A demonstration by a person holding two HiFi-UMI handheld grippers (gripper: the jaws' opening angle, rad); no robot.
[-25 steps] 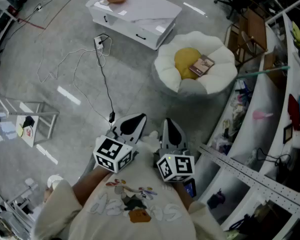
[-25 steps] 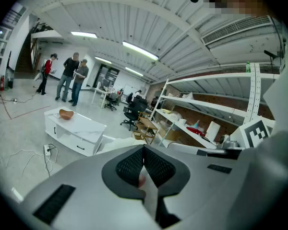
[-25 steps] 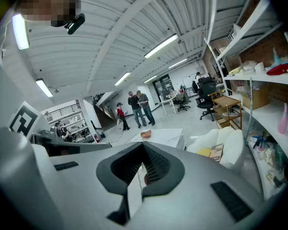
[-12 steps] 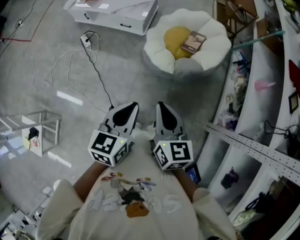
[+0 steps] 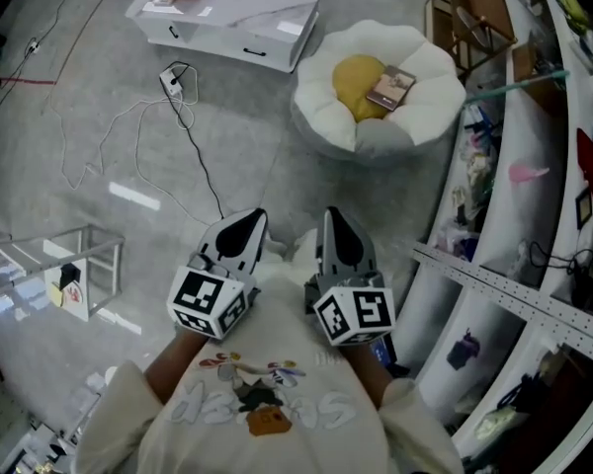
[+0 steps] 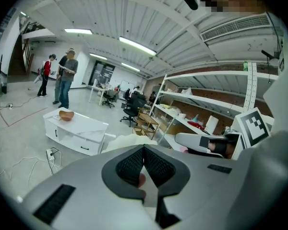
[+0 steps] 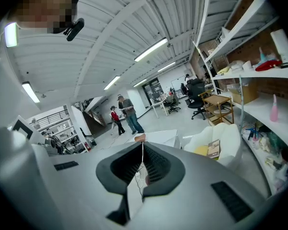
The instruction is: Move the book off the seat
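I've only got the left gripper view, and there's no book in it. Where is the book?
Observer: The book lies on the white flower-shaped seat, at the edge of its yellow cushion.
Operator: Is the right claw carrying anything?
Observer: No, the right claw is shut with nothing in it.
Operator: How close am I to the seat?
Observer: Not close. The head view shows a stretch of floor between the left claw and the seat.
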